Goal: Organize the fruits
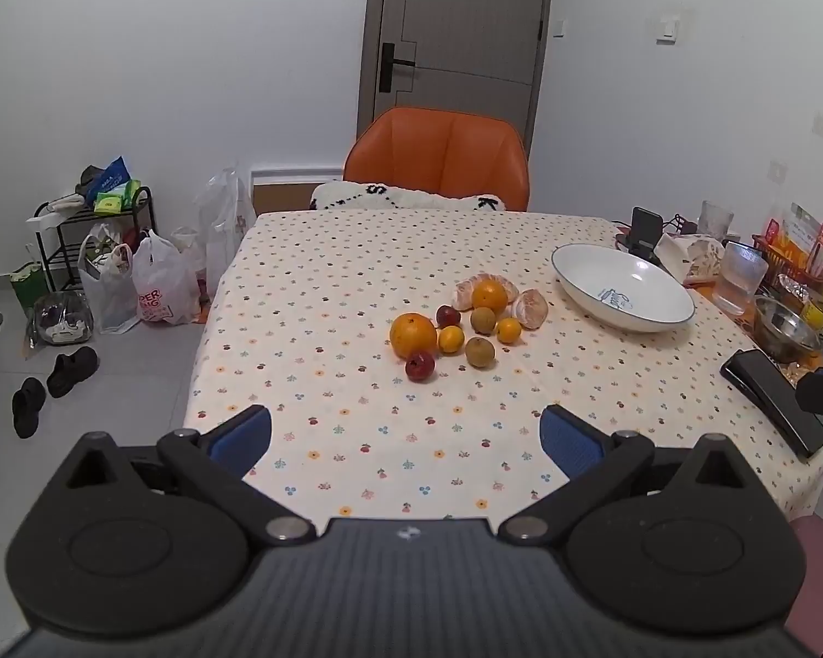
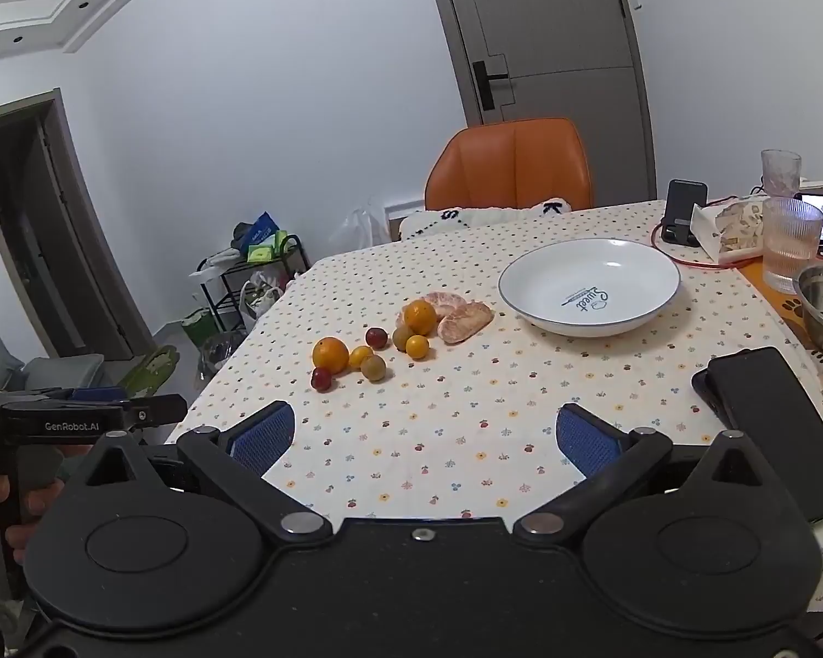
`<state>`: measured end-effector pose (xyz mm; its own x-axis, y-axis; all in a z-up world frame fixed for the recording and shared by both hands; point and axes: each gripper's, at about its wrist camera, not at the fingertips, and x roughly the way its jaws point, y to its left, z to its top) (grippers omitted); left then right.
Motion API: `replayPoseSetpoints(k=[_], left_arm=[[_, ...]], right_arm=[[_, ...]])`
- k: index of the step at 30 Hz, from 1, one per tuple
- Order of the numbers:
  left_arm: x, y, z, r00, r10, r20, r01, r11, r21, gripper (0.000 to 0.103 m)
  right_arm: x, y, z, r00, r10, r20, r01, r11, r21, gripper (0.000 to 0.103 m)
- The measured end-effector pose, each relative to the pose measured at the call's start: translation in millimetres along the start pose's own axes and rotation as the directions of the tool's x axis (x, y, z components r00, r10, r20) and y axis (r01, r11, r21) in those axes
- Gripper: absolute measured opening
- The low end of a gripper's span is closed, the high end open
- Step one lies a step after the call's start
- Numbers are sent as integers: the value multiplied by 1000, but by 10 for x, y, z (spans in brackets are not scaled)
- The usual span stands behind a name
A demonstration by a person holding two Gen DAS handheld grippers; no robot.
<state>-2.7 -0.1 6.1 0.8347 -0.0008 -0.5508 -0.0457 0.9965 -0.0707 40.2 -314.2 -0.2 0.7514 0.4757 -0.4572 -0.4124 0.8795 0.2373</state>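
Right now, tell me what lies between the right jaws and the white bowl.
Only bare tablecloth; the right wrist view shows nothing between the open right gripper and the white bowl.

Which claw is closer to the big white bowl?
Probably right. The white bowl lies ahead, slightly right of the open right claw. From the open left claw, it sits far off to the right.

We see even, soft indoor light; faint shadows under white bowl (image 2: 588,285). Mild glare inside bowl. Beyond bowl, door (image 1: 455,27) bends; dark vignette corners. Focus sharp.
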Motion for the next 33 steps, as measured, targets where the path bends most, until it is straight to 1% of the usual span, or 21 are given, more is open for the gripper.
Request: replayPoseSetpoints(k=[9,33], left_arm=[[-23,1,10,1000,12,4,-12,1000,6,103],[-48,-1,16,1000,5,11,-5,1000,5,103]], right_arm=[[-8,5,-13,1000,-1,4,1,1000,-5,103],[-21,0,11,1000,-4,4,4,1000,-15,103]])
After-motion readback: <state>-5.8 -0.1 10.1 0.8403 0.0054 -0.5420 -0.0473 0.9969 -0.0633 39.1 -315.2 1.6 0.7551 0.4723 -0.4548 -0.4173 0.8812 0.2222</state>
